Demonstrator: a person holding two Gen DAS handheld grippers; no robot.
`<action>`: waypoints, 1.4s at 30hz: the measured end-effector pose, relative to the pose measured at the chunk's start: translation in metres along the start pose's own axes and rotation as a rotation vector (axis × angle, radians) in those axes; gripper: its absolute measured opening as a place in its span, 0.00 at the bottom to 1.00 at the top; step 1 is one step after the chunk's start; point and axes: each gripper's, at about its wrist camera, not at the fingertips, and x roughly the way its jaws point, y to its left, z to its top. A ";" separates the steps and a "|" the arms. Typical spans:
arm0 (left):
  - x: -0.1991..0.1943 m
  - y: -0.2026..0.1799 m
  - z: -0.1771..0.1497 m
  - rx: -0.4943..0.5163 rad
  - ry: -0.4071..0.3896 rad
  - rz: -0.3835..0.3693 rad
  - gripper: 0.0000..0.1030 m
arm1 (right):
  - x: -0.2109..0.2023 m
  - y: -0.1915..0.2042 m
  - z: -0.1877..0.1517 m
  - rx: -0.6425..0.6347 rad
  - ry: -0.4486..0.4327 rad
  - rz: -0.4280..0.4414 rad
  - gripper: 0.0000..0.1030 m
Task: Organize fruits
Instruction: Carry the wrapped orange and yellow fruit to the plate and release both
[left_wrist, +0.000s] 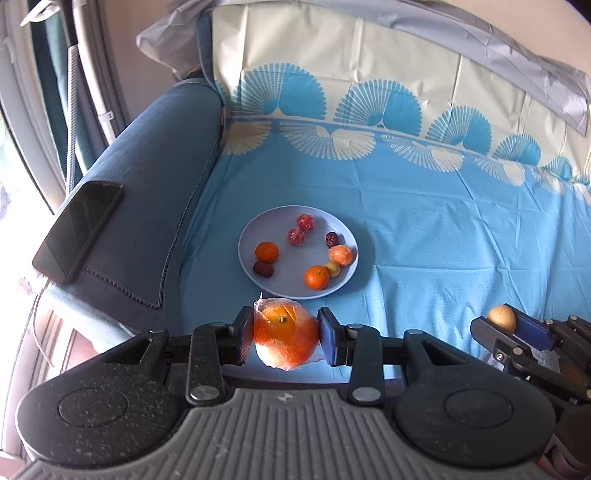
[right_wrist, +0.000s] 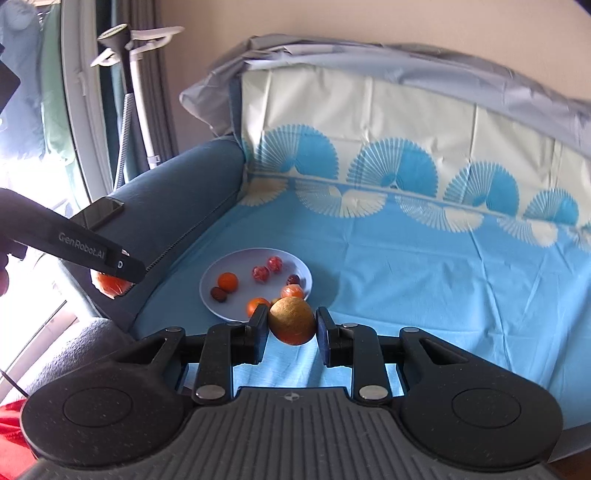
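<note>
The left gripper (left_wrist: 286, 338) clamps a large plastic-wrapped orange (left_wrist: 285, 338) between its blue pads; the right gripper (right_wrist: 291, 328) pinches a small yellow-brown round fruit (right_wrist: 291, 320). Both hang just before a pale blue round plate (left_wrist: 266, 284) of small fruits on a blue patterned cloth (left_wrist: 443, 229); a black phone (left_wrist: 79, 230) lies on the armrest

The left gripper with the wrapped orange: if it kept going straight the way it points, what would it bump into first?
Probably the plate of fruit. The left gripper, shut on the wrapped orange, aims down at the plate's near rim on the blue cloth. Depth is hard to judge.
</note>
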 end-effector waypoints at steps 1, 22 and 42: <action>-0.003 0.001 -0.003 -0.005 -0.001 -0.007 0.40 | -0.003 0.002 -0.001 -0.007 -0.001 0.000 0.28; -0.021 0.009 -0.013 -0.014 -0.033 -0.034 0.40 | -0.017 0.021 -0.002 -0.057 -0.029 -0.014 0.28; 0.021 0.017 -0.006 -0.023 0.045 -0.053 0.40 | 0.014 0.020 -0.001 -0.059 0.057 -0.023 0.28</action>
